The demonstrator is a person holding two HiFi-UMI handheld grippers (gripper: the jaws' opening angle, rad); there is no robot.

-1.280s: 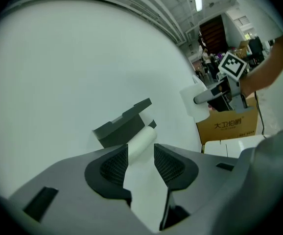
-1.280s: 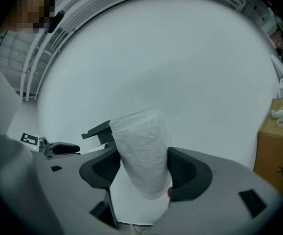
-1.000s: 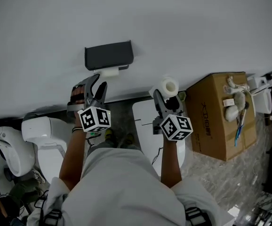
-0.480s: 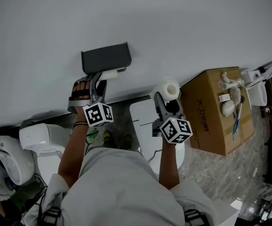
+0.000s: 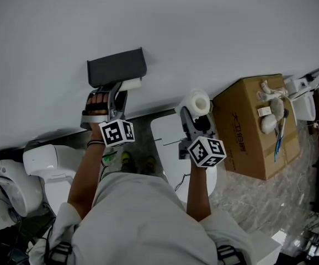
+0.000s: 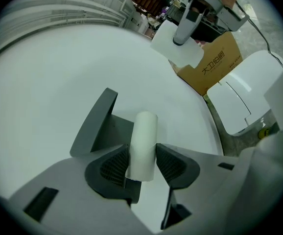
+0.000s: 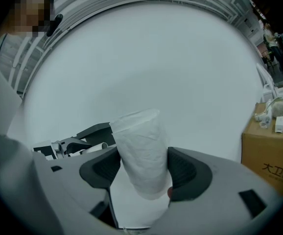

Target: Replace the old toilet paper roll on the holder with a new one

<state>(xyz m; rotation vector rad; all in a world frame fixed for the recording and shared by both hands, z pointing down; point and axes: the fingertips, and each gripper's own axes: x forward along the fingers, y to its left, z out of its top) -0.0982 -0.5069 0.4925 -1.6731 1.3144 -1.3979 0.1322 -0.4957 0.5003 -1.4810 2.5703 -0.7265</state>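
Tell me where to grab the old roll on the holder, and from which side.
Grip the old roll across its thin tube, at the end poking out past the dark cover, coming from the room side; the cover shields its top and the wall its back. The left gripper is closing its jaws on it.

Holder [image 5: 117,66] on the wall [image 5: 214,26], old roll [image 5: 131,84] beneath
Toilet [image 5: 52,148] lower left; new roll [image 5: 197,102] and cardboard box [image 5: 256,131] to the right.

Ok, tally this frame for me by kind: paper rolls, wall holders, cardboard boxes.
Paper rolls: 2 (old roll, new roll)
Wall holder: 1
Cardboard box: 1
Total: 4
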